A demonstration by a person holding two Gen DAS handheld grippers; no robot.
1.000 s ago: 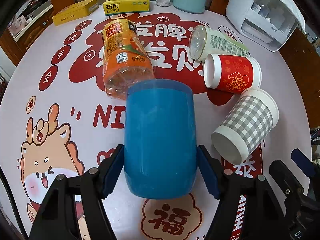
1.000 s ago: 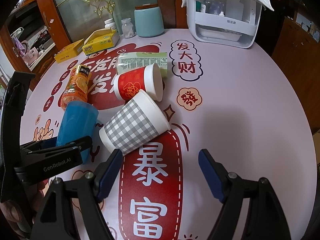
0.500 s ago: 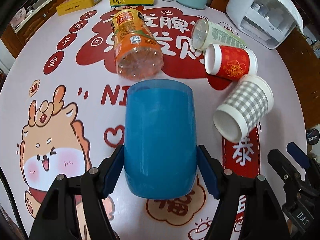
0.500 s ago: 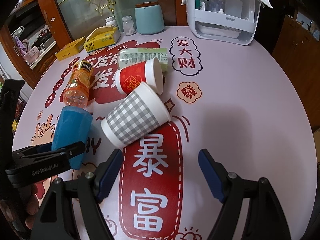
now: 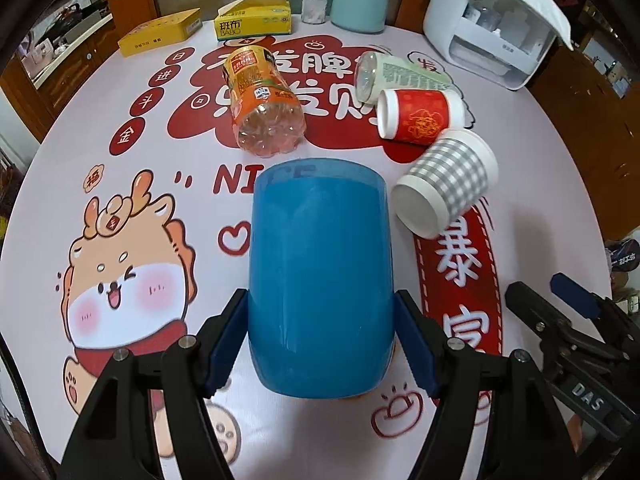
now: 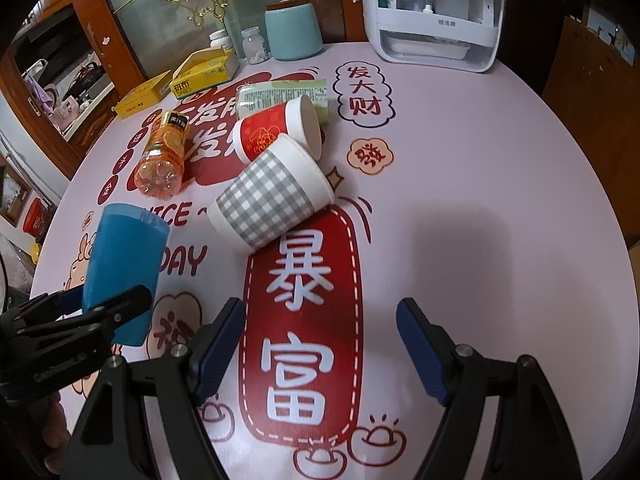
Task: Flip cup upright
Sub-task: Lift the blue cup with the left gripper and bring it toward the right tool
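1. Fingers (image 5: 230,344) of the left gripper (image 5: 320,344) are pressing on both sides of the blue cup (image 5: 320,276), clamping it near its closed end, with its rim pointing away from the camera.
2. From the right wrist view, the blue cup (image 6: 124,272) is sitting in that grip above the left part of the desk (image 6: 480,208), tilted, not touching the printed cloth as far as I can tell.
3. Fingers (image 6: 218,352) of the right gripper (image 6: 320,348) are standing wide apart with nothing between them, hanging over the red banner print at the near edge.
4. Just beyond the blue cup, a grey checked paper cup (image 5: 446,184) is lying on its side, its base facing the left camera.
5. A red paper cup (image 5: 420,116) is lying on its side right behind it, the two touching.
6. An orange drink bottle (image 5: 262,100) is lying to the left of those cups, bottom toward the camera.
7. A green-labelled bottle (image 5: 400,76) is lying behind the red paper cup.
8. Yellow boxes (image 5: 254,20), a teal canister (image 5: 360,4) and a white storage unit (image 5: 488,36) are standing at the far edge.
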